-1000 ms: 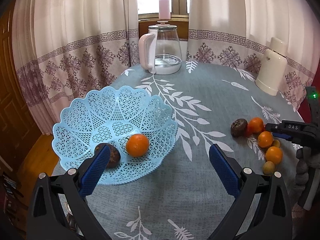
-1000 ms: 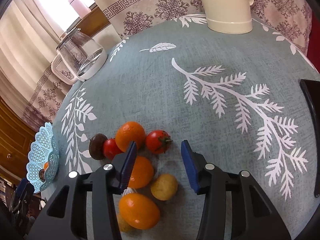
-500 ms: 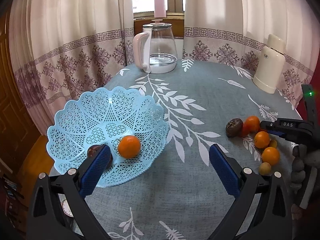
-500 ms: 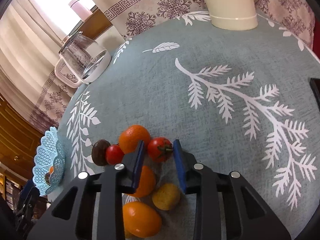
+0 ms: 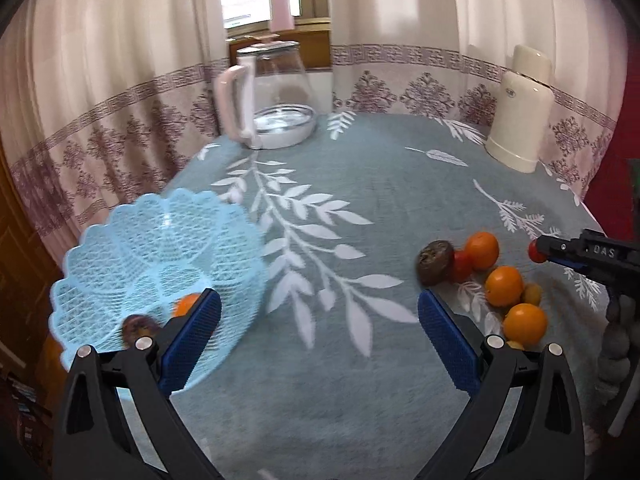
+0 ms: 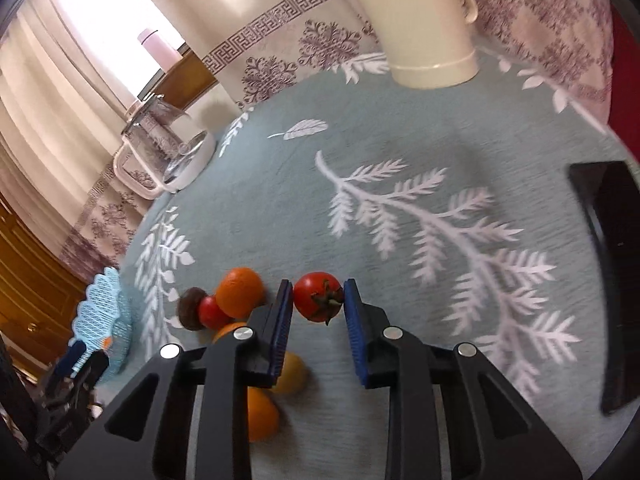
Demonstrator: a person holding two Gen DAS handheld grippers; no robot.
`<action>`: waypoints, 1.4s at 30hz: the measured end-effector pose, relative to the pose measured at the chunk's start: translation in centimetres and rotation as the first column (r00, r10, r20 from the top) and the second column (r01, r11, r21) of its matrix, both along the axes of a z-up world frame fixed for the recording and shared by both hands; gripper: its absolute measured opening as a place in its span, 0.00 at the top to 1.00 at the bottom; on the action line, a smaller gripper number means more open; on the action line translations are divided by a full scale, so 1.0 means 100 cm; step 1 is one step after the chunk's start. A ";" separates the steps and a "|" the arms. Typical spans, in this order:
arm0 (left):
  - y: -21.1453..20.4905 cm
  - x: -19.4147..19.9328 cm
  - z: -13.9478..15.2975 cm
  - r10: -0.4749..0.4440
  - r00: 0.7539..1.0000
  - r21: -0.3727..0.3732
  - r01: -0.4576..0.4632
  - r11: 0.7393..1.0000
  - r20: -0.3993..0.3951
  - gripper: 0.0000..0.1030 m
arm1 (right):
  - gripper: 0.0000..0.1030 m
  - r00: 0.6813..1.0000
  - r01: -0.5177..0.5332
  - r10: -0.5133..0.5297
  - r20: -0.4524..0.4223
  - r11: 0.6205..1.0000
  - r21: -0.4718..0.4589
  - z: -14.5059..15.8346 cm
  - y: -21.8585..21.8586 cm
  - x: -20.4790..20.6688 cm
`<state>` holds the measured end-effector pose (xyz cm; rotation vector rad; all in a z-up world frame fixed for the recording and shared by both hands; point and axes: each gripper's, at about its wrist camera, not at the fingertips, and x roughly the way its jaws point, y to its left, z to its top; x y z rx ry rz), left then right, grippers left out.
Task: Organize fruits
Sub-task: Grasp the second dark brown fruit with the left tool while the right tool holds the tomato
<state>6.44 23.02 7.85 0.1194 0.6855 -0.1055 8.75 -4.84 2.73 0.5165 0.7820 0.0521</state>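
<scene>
My right gripper (image 6: 318, 304) is shut on a red tomato (image 6: 318, 297), lifted above the tablecloth; the left wrist view shows that tomato (image 5: 535, 251) at the gripper's tip. Beneath and left of it lie an orange (image 6: 239, 291), a smaller red tomato (image 6: 210, 312), a brown passion fruit (image 6: 190, 308), two more oranges (image 6: 262, 416) and a yellow fruit (image 6: 294, 374). My left gripper (image 5: 320, 322) hangs open over the table's near side. At its left sits the light blue lattice basket (image 5: 152, 248), holding an orange (image 5: 185, 304) and a dark fruit (image 5: 136, 326).
A glass kettle with a pink handle (image 5: 272, 100) stands at the table's far side, and a cream thermos jug (image 5: 522, 108) at the far right. A dark flat object (image 6: 608, 272) lies near the right edge. Curtains hang behind the table. A gloved hand (image 5: 618, 344) holds the right gripper.
My right gripper closed onto the red tomato and lifted it off the cloth. The left gripper drew back and swung right, so the basket slid toward the lower left of its view.
</scene>
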 end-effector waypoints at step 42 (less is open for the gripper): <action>-0.019 0.077 -0.041 -0.099 0.984 -0.154 0.076 0.985 -0.150 0.42 | 0.74 1.000 -0.020 0.020 0.010 1.000 0.012 -0.019 -0.006 -0.007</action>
